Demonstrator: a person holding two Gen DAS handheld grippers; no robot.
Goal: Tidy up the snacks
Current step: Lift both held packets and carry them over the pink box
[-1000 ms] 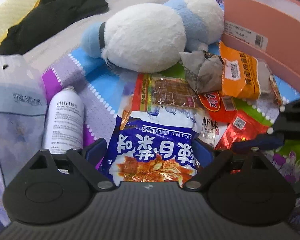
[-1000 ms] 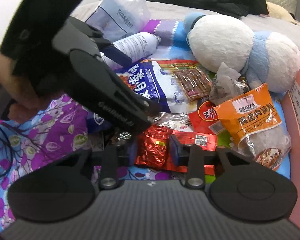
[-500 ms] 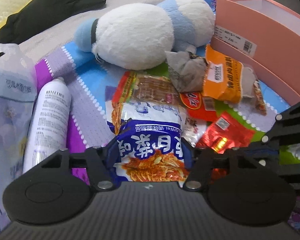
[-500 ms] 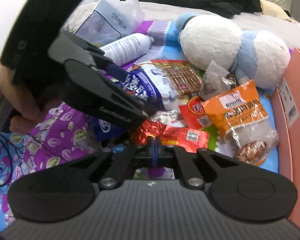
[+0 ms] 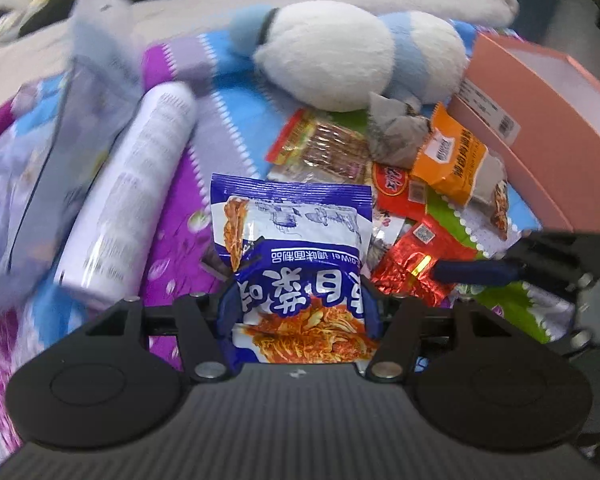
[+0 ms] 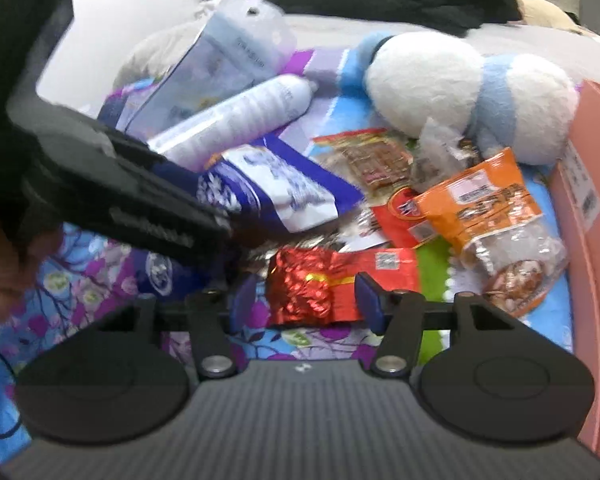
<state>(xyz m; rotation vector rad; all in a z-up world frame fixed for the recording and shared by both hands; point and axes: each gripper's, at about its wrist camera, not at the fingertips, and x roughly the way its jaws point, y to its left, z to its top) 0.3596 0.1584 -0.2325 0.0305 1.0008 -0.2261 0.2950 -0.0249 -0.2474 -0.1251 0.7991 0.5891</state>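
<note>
i am holding the blue noodle packet [image 5: 296,280] pinched in my left gripper [image 5: 298,312], lifted off the purple floral bedspread [image 6: 100,264]; my right gripper [image 6: 306,298] is opening around the red foil packet [image 6: 320,280], lying beside the pink box [image 5: 540,120] and plush toy [image 5: 340,52]

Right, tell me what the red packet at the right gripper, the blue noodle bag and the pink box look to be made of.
Red packet: looks like metallised foil film, glossy; crinkled facets catch the light.
Blue noodle bag: likely printed plastic film, shiny; it creases softly and has a serrated sealed edge.
Pink box: seems to be matte cardboard; flat stiff walls, no glare, a paper barcode label stuck on it.
</note>
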